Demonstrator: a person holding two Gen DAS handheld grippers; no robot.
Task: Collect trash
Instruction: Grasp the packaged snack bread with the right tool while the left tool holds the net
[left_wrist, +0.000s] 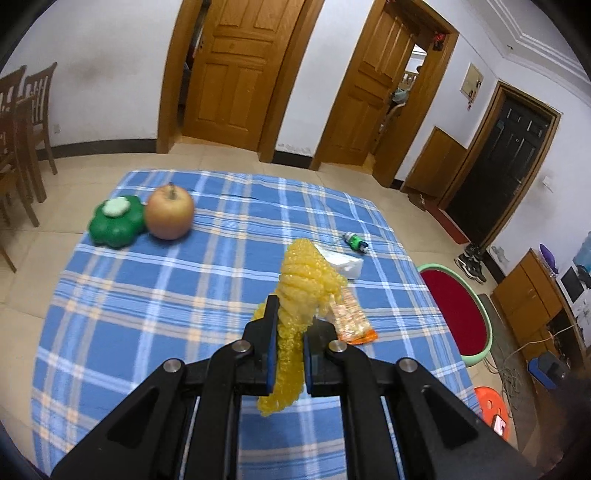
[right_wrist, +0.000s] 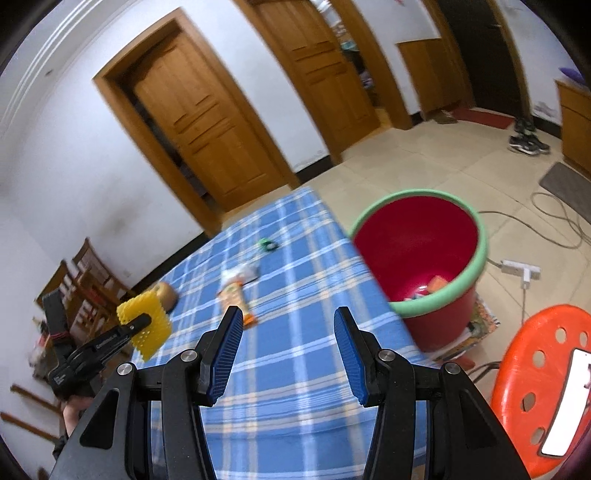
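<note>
Clamped between the left gripper's (left_wrist: 290, 341) blue pads hangs a yellow foam net (left_wrist: 295, 295), lifted clear of the checked tablecloth (left_wrist: 147, 295). It looks very light, soft and springy, so the pinch across its bunched middle seems right; an edge hold could let it slip out. Over the table, the right gripper (right_wrist: 288, 354) stands parted and empty. Beside the table waits the red bucket (right_wrist: 417, 243), some scraps already inside. An orange wrapper (left_wrist: 351, 321) lies below the net.
</note>
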